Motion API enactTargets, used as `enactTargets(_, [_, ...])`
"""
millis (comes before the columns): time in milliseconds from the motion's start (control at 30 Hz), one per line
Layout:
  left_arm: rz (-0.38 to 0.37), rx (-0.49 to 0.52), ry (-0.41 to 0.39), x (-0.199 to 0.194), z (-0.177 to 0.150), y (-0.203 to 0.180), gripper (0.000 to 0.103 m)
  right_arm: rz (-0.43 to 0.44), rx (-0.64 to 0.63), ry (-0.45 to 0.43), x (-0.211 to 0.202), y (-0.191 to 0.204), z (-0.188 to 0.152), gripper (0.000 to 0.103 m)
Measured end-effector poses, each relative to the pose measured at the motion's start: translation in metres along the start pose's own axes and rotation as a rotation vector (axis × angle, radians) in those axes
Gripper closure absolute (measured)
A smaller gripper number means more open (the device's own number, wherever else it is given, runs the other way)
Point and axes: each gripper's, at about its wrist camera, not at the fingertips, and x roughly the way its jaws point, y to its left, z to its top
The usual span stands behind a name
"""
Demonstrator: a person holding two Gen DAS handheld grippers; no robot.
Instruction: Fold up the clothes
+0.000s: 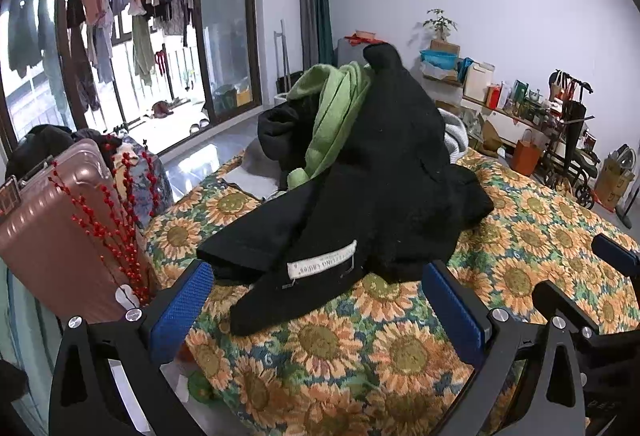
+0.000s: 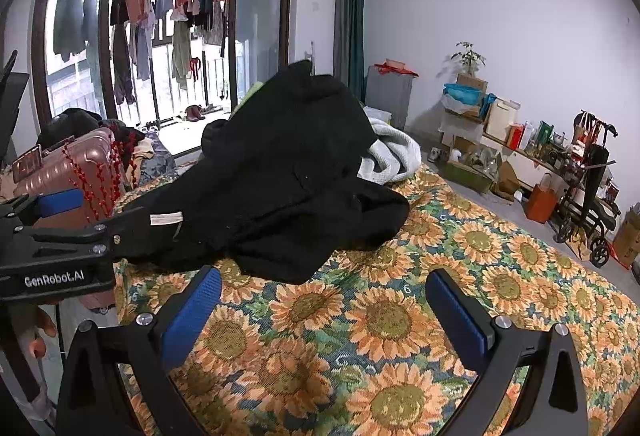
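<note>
A crumpled black garment (image 1: 384,171) with a white label (image 1: 322,260) lies heaped on the sunflower-print bed cover (image 1: 360,356). A green garment (image 1: 336,111) is tangled in the pile behind it. My left gripper (image 1: 316,284) is open, its blue pads either side of the garment's near edge, just short of it. My right gripper (image 2: 322,296) is open and empty over bare cover, in front of the same black garment (image 2: 288,171). The left gripper also shows in the right wrist view (image 2: 80,220), at the garment's left edge.
A pink suitcase (image 1: 52,228) with a red berry branch (image 1: 116,220) stands left of the bed. A white-grey garment (image 2: 392,151) lies behind the pile. Shelves, bags and a trolley (image 2: 580,187) line the right wall. Glass balcony doors (image 2: 160,35) are behind.
</note>
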Motion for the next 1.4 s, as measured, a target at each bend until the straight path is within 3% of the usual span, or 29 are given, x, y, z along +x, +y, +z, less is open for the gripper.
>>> enactTargets(300, [-0.034, 0.018, 0.120, 0.074, 0.026, -0.007, 0.004, 0.010, 0.062, 0.047, 0.043, -0.019, 0.024, 0.000])
enactTargets(333, [-0.034, 0.012, 0.139, 0.081, 0.026, -0.008, 0.012, 0.014, 0.066, 0.052, 0.047, -0.019, 0.026, 0.000])
enactTargets(367, [-0.036, 0.003, 0.159, 0.087, 0.027, -0.008, 0.029, 0.017, 0.066, 0.057, 0.051, -0.019, 0.029, 0.000])
enactTargets(433, [-0.040, -0.014, 0.199, 0.099, 0.028, -0.008, 0.054, 0.022, 0.066, 0.068, 0.059, -0.019, 0.033, 0.001])
enactTargets(533, [-0.110, -0.094, 0.228, 0.097, 0.026, 0.002, 0.089, 0.031, 0.065, 0.088, 0.071, -0.018, 0.038, 0.005])
enactTargets(600, [-0.158, -0.133, 0.237, 0.092, 0.023, 0.007, 0.093, 0.054, 0.084, 0.111, 0.082, -0.019, 0.044, 0.007])
enactTargets(733, [-0.181, -0.113, 0.235, 0.086, 0.021, 0.004, 0.094, 0.124, 0.115, 0.160, 0.105, -0.012, 0.057, 0.010])
enactTargets(867, [-0.196, -0.117, 0.235, 0.083, 0.020, 0.005, 0.095, 0.107, 0.119, 0.205, 0.134, 0.002, 0.071, 0.010])
enactTargets(1033, [-0.214, -0.106, 0.235, 0.079, 0.016, 0.003, 0.095, 0.071, 0.230, 0.248, 0.171, -0.009, 0.085, 0.011])
enactTargets(1100, [-0.219, -0.100, 0.238, 0.078, 0.015, 0.000, 0.095, 0.077, 0.228, 0.280, 0.182, -0.008, 0.086, 0.028])
enactTargets(1133, [-0.223, -0.099, 0.240, 0.077, 0.014, -0.001, 0.095, 0.091, 0.207, 0.279, 0.182, -0.006, 0.086, 0.057])
enactTargets(1167, [-0.228, -0.096, 0.240, 0.075, 0.013, -0.003, 0.095, 0.100, 0.187, 0.275, 0.182, -0.003, 0.086, 0.074])
enactTargets(1200, [-0.235, -0.093, 0.239, 0.074, 0.013, -0.004, 0.095, 0.090, 0.173, 0.265, 0.177, -0.003, 0.085, 0.083])
enactTargets(1233, [-0.241, -0.090, 0.238, 0.072, 0.012, -0.006, 0.095, 0.075, 0.166, 0.248, 0.170, -0.004, 0.083, 0.101])
enactTargets(1400, [-0.336, -0.072, 0.216, 0.050, 0.011, -0.022, 0.095, -0.011, 0.125, 0.123, 0.119, -0.027, 0.073, 0.101])
